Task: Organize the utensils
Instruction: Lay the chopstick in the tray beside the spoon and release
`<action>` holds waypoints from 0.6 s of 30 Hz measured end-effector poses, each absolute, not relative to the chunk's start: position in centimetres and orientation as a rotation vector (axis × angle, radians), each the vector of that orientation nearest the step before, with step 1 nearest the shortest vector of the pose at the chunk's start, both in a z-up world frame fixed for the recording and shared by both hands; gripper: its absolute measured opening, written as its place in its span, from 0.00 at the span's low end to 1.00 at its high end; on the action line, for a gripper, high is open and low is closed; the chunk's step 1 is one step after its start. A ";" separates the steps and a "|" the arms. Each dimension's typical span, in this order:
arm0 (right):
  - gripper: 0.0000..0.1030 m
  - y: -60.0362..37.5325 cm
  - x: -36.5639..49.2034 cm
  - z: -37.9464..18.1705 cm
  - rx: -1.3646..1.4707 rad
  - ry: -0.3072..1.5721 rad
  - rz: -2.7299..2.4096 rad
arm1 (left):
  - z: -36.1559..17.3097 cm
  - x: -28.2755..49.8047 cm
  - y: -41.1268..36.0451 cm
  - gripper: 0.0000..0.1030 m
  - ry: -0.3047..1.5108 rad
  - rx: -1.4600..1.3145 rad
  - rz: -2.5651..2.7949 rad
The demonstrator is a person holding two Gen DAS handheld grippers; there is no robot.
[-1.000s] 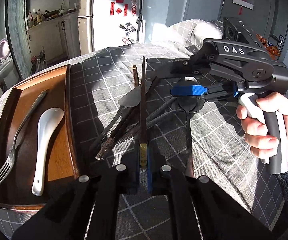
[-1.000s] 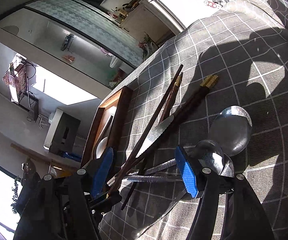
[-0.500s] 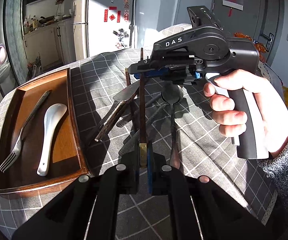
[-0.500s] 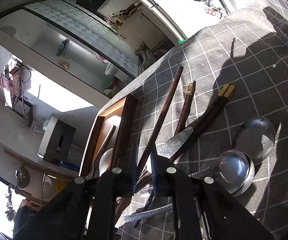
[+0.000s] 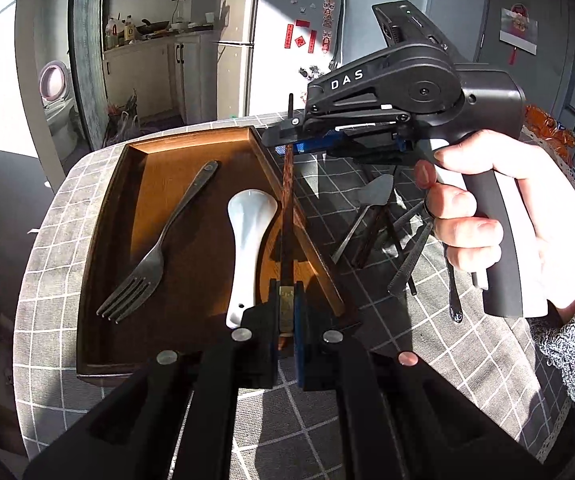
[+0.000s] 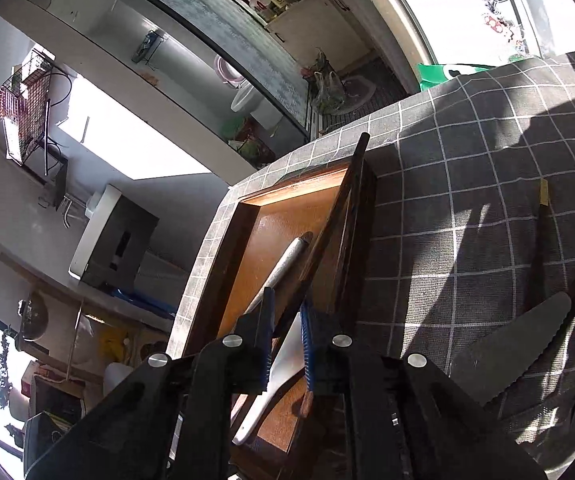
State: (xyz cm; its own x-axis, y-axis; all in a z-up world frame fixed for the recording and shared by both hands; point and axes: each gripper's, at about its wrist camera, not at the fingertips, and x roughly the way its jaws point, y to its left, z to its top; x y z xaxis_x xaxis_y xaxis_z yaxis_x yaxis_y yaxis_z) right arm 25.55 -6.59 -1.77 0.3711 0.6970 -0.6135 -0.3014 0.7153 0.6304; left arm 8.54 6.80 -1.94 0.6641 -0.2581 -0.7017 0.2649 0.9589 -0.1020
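Both grippers are shut on one dark wooden chopstick and hold it in the air over the right rim of the wooden tray. My left gripper grips its brass-capped end. My right gripper grips its far end; in the right wrist view the right gripper clamps the same chopstick. The tray holds a metal fork and a white ceramic spoon. A knife and other utensils lie piled on the cloth to the right.
The round table has a grey checked cloth. The tray sits on its left side, near the edge. The knife blade and another chopstick lie on the cloth. A fridge and kitchen cabinets stand behind.
Both grippers carried the chopstick up and left, from the pile on the cloth to above the tray's right rim. The right gripper closed on it along the way.
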 end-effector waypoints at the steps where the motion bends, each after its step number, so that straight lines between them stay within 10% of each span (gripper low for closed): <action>1: 0.12 -5.8 26.0 -2.0 0.453 1.007 0.667 | -2.1 8.8 7.3 0.07 0.792 -0.006 -0.279; 9: 0.16 -2.1 27.6 -3.1 0.374 1.045 0.651 | -2.5 9.8 8.6 0.07 0.797 0.011 -0.207; 13: 0.41 -2.3 27.1 -2.8 0.363 1.030 0.647 | -2.8 10.7 9.0 0.07 0.813 -0.005 -0.186; 18: 0.43 -3.2 26.0 -2.0 0.337 1.003 0.645 | -3.3 11.4 9.4 0.09 0.824 -0.021 -0.166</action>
